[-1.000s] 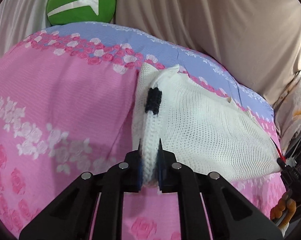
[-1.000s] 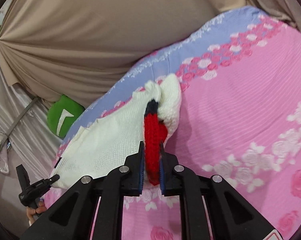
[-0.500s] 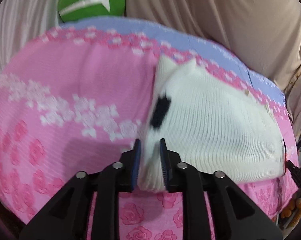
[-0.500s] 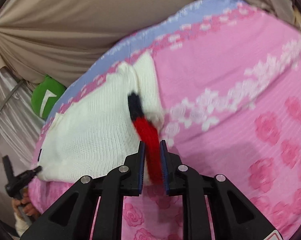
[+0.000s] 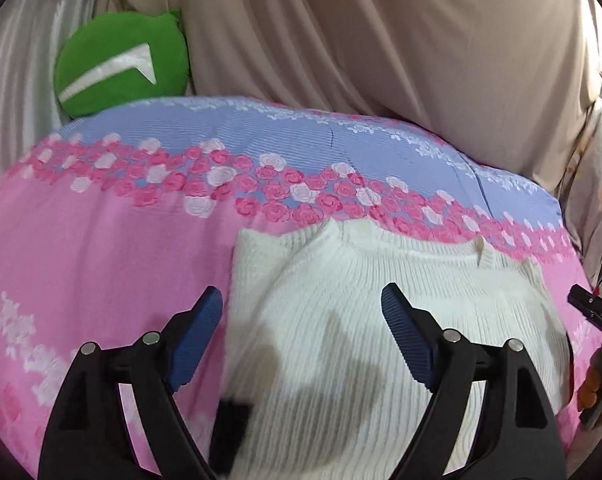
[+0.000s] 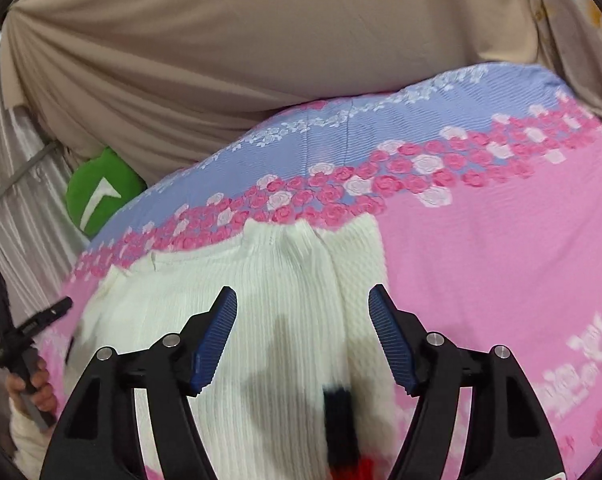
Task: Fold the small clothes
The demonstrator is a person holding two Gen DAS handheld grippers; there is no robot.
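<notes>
A small white knit sweater (image 5: 365, 320) lies flat on the pink floral bedsheet (image 5: 81, 264); it also shows in the right wrist view (image 6: 285, 288). Its sleeves are folded over the body: a black cuff band (image 5: 229, 424) at the left, a black and red cuff (image 6: 341, 420) at the right. My left gripper (image 5: 303, 340) is open and empty just above the sweater's left side. My right gripper (image 6: 303, 336) is open and empty above its right side. The other hand-held gripper shows at the frame edge in each view (image 5: 593, 312) (image 6: 21, 340).
A green round cushion (image 5: 121, 64) sits at the back left, also in the right wrist view (image 6: 101, 192). Beige drapes (image 5: 381, 32) hang behind the bed. The sheet's blue band (image 5: 301, 140) runs along the far edge.
Both grippers held the sleeve cuffs pinched, carried them down over the sweater, then opened and let go. The sleeves now lie on the sweater's body.
</notes>
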